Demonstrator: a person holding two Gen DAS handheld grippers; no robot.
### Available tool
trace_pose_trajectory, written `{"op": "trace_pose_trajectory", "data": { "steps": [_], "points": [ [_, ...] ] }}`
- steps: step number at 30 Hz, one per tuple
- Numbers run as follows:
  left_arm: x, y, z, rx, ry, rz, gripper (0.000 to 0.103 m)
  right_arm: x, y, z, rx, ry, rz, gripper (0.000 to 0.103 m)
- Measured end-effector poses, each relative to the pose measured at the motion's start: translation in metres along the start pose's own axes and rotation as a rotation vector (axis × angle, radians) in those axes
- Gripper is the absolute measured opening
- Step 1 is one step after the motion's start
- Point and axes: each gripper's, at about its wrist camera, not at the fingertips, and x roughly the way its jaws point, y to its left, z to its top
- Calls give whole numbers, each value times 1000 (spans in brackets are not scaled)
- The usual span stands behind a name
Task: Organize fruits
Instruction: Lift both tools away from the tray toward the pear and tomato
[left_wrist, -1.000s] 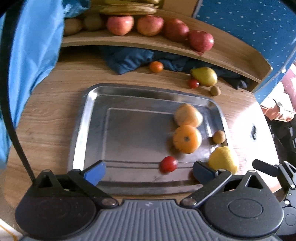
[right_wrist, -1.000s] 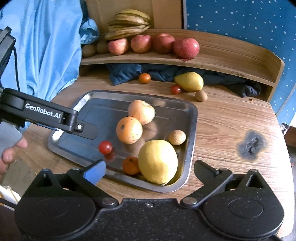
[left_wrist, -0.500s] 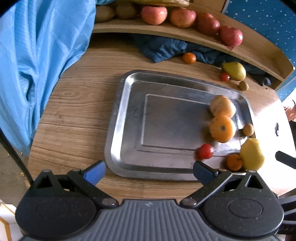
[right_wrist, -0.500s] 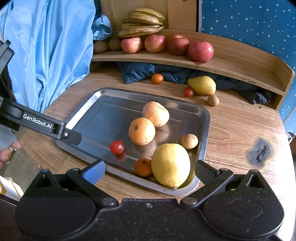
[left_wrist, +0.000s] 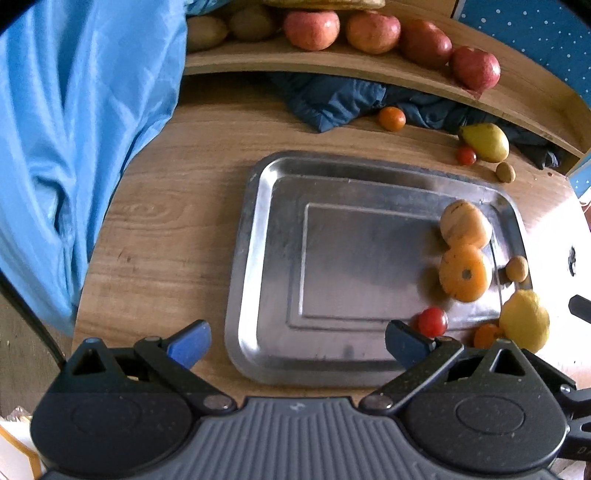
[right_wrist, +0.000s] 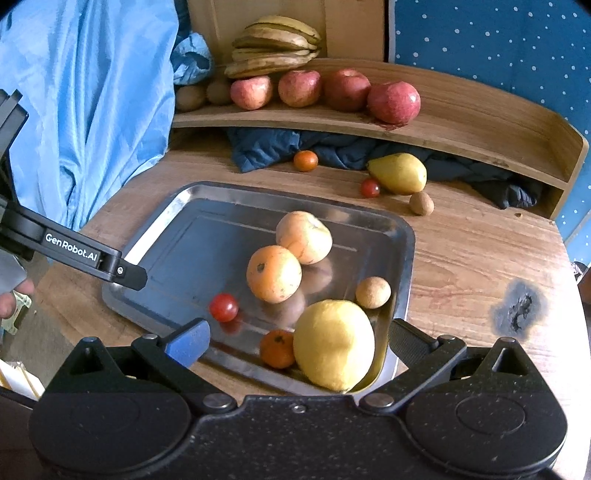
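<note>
A steel tray (left_wrist: 258, 258) (right_wrist: 177, 229) lies on the wooden table. It holds a lemon (right_wrist: 332, 343), a small orange (right_wrist: 277, 349), a cherry tomato (right_wrist: 223, 307) (left_wrist: 432, 321), a large orange (right_wrist: 273, 273) (left_wrist: 465, 273), a pale round fruit (right_wrist: 304, 237) and a small brown fruit (right_wrist: 373, 292). My left gripper (left_wrist: 295, 345) is open and empty above the tray's near left edge. My right gripper (right_wrist: 295, 343) is open and empty just behind the lemon at the tray's near corner.
A raised wooden shelf (right_wrist: 461, 122) at the back carries several apples (right_wrist: 393, 101), bananas (right_wrist: 273, 48) and kiwis. On the table behind the tray lie a pear (right_wrist: 399, 173), a tomato (right_wrist: 370, 187), a small orange (right_wrist: 306, 161), a brown fruit (right_wrist: 421, 203) and dark cloth. Blue fabric (left_wrist: 74, 147) hangs at left.
My left gripper has drawn back and to the left, off the tray's fruit side. My right gripper has shifted slightly; the fruits have stayed in place.
</note>
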Motion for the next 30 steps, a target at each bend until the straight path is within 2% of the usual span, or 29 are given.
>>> {"op": "trace_pose_trajectory", "data": {
  "steps": [14,30],
  "points": [
    [21,-23,39,67,-29,-26,103,19,-23,30,45,-18,-43,102],
    [48,-48,81,145,-16,-67,103,48,-38,52,111,2,-108,102]
  ]
}}
